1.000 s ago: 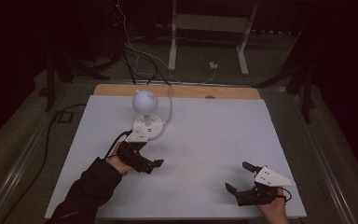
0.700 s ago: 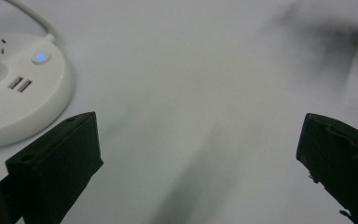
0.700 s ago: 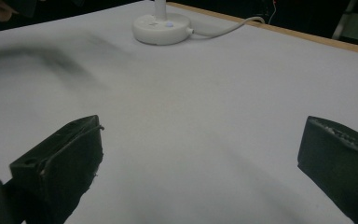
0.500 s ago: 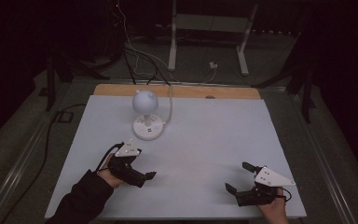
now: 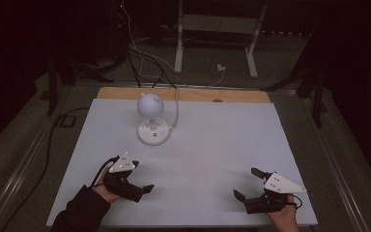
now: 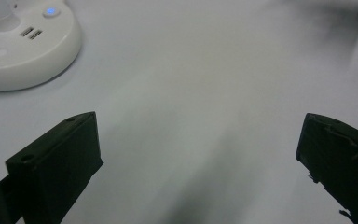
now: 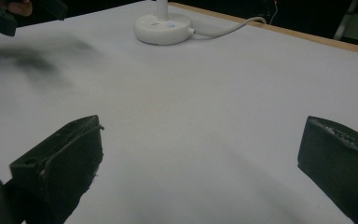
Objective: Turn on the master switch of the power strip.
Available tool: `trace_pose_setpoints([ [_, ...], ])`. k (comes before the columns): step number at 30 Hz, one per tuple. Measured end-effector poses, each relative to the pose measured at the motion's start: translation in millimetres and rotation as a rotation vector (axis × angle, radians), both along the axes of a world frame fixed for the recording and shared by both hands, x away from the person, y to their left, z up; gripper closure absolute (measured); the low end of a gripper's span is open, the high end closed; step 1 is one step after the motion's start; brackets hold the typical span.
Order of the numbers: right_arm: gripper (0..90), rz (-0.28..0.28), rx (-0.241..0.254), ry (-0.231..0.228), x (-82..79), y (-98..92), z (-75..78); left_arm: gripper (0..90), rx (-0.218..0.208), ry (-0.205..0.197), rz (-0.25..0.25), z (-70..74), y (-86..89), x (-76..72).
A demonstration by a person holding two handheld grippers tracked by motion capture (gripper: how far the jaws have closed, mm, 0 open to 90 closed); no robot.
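Note:
A small white desk lamp [image 5: 150,105] with a round head stands on a round base [image 5: 153,132] at the back left of the white table [image 5: 212,145]. That base [image 6: 25,46] carries two USB ports and a lit blue dot. My left gripper [image 5: 142,190] hovers low near the front left, well short of the lamp. Its jaws stand wide apart, so the left gripper [image 6: 198,154] is open and holds nothing. At the front right, my right gripper [image 5: 246,183] is open too, and between the right gripper's [image 7: 200,158] jaws lies bare table.
The lamp's white cable [image 5: 176,104] runs back over the wooden rear edge [image 5: 183,94] to the floor. The lamp base [image 7: 163,25] and its cable [image 7: 228,28] lie far ahead of the right gripper. Stands and more cables sit on the floor behind.
My left gripper has drawn back from beside the lamp base toward the table's front edge. The right gripper has not moved.

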State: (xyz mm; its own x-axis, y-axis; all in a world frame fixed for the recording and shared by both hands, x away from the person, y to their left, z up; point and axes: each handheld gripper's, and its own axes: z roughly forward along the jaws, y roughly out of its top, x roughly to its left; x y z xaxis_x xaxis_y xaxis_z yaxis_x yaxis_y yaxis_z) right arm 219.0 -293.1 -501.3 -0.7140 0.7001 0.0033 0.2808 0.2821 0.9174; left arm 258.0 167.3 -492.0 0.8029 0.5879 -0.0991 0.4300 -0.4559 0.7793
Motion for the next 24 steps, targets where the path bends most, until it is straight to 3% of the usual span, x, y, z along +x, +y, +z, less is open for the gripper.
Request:
trace_pose_setpoints([
  [5, 0.0, 0.001, 0.002, 0.000, -0.1, -0.9, 0.3, 0.3, 0.001, 0.005, 0.022, -5.6, 7.4, -2.9],
  [11, 0.0, -0.001, 0.004, -0.001, -0.5, -1.1, 0.7, 0.3, 0.051, 0.013, 0.041, -13.6, 15.8, -6.1],
  [24, 0.0, -0.001, 0.001, 0.000, -0.2, -1.5, 0.4, 0.3, 0.048, 0.029, 0.124, -21.3, 41.3, -23.1],
])
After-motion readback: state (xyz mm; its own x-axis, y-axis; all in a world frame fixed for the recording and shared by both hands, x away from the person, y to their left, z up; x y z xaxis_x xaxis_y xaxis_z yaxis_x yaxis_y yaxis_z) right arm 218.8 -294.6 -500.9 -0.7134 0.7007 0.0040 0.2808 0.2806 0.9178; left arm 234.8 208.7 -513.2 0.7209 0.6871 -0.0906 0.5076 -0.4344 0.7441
